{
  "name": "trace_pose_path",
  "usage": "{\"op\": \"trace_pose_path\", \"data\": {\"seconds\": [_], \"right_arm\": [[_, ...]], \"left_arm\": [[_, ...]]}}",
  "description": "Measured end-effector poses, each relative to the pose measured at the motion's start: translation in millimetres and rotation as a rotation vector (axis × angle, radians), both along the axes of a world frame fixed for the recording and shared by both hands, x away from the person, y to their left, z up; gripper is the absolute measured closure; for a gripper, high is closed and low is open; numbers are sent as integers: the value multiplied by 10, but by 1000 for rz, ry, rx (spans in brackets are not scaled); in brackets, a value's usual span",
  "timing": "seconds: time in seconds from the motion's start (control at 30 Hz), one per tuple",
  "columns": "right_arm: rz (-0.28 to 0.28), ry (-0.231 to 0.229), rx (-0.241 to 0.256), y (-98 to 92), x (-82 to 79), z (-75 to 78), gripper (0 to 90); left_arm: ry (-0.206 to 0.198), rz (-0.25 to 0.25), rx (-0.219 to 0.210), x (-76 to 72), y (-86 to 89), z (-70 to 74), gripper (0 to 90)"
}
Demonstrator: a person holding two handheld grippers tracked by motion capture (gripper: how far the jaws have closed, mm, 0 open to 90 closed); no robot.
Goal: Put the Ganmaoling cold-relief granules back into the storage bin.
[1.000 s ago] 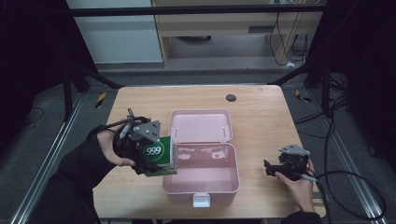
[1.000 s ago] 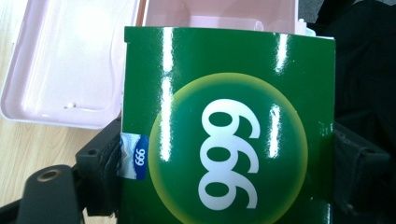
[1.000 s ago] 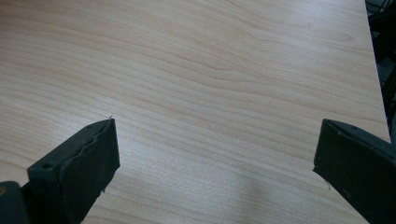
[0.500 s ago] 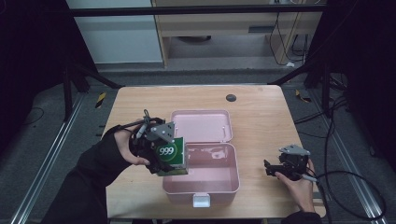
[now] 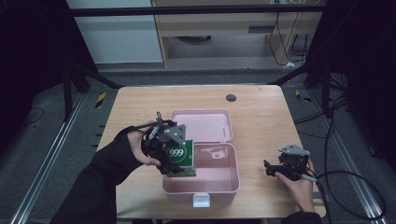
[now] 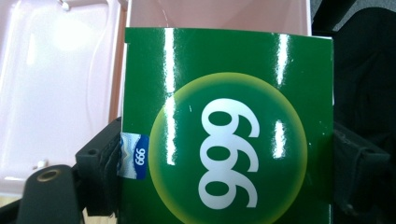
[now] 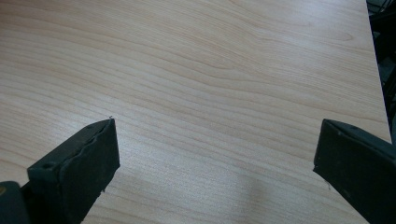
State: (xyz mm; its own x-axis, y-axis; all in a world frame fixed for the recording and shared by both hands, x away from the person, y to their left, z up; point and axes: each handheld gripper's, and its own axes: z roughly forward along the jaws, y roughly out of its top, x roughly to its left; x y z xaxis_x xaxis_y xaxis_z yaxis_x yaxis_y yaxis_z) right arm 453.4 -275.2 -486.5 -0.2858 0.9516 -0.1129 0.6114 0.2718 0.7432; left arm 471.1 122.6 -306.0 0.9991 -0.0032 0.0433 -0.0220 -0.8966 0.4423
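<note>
Green box [image 6: 224, 126] clamped in left claw [image 5: 169, 148], seemingly over pink case [image 5: 233, 172]; right claw [image 7: 215, 163] gapes.

A glossy green carton [image 5: 180, 158] — a white "999" inside a yellow-green circle, plus a small blue label at one edge — sits upright between the jaws of the left gripper [image 5: 173, 156], over the left rim of the pink box [image 5: 224, 184]. The box stands open on the table — lid [image 5: 205, 125] laid flat behind its tray.
</note>
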Motion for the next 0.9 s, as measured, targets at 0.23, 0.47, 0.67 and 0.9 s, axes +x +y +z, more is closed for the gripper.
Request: {"op": "trace_pose_path", "data": {"seconds": [0.23,0.47,0.67,0.9], "right_arm": [[-1,-1,-1,4,-1,-4,5],[-1,-2,-1,0,0,-2,4],[3,3,-3,1,5,-11,5],[0,2,-2,1,1,-8,5]], "left_arm": [[16,3,14,36,-51,-118,148],[24,2,38,52,-84,-213,148],[30,-5,52,50,-107,-315,148],[31,1,81,70,-111,-435,148]]}}
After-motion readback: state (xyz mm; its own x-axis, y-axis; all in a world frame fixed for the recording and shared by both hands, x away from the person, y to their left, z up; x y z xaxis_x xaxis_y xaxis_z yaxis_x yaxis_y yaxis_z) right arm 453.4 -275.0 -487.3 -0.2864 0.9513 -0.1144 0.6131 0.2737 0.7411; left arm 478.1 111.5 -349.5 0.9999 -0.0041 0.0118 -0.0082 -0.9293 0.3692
